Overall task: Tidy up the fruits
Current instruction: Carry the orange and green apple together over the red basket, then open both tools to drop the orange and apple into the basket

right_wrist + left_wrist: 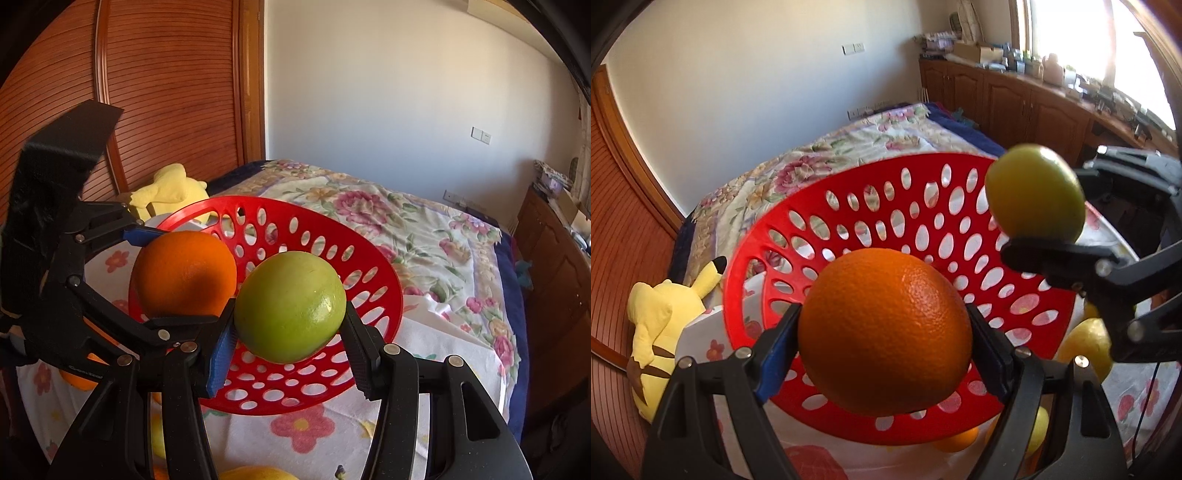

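While my left gripper (884,341) squeezes the orange (884,332) between its fingers, my right gripper (290,325) pinches the green fruit (290,306) just beside it. Both hang over the red basket (384,284); more fruit, maybe lemons (1086,343), lies below my left gripper.

A home bedroom: a bed (388,221) under a floral quilt, a yellow plush toy (661,332) at its edge, a slatted wooden wardrobe door (166,92), and cluttered wooden cabinets (1015,96) beneath a bright window (1078,33).
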The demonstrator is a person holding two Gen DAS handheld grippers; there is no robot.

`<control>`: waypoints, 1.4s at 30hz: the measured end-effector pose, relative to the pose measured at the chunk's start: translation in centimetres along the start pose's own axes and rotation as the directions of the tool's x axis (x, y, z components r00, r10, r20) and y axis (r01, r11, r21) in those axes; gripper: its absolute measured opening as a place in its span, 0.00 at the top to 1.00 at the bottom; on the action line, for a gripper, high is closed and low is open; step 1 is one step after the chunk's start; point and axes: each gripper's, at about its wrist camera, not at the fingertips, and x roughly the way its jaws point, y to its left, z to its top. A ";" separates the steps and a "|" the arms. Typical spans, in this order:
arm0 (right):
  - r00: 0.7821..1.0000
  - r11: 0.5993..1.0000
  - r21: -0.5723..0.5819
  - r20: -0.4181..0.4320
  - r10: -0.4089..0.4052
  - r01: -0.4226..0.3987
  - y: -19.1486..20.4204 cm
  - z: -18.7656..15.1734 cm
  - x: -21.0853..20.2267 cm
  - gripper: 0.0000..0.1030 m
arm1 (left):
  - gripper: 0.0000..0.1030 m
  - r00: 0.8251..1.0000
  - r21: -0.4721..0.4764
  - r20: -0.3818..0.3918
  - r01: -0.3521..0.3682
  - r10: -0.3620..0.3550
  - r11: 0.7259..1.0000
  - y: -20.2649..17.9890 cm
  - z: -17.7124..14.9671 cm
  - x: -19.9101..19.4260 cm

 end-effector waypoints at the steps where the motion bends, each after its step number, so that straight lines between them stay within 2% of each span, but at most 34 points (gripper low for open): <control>1: 1.000 1.000 0.001 -0.001 0.000 0.000 -0.1 0.0 0.0 0.47 | 0.19 1.000 0.008 -0.014 -0.001 0.001 1.000 -0.2 0.0 0.4; 6: 1.000 1.000 0.003 0.005 0.003 -0.003 -0.4 0.1 0.1 0.47 | 0.19 0.998 0.042 -0.056 -0.016 0.019 0.999 -0.9 0.0 1.8; 30: 1.000 0.999 0.038 0.001 0.019 -0.019 -0.8 0.6 0.5 0.47 | 0.18 0.986 -0.007 -0.139 0.091 -0.091 0.996 -0.9 1.3 3.9; 33: 1.000 0.999 0.037 -0.001 0.018 -0.018 -0.9 0.7 0.6 0.47 | 0.15 0.993 0.007 -0.099 0.059 -0.058 0.998 -0.9 1.9 3.0; 42: 1.000 0.999 0.040 -0.010 0.027 -0.027 -0.6 0.7 1.0 0.46 | 0.14 0.998 -0.025 -0.048 0.043 -0.044 0.999 0.5 1.3 1.1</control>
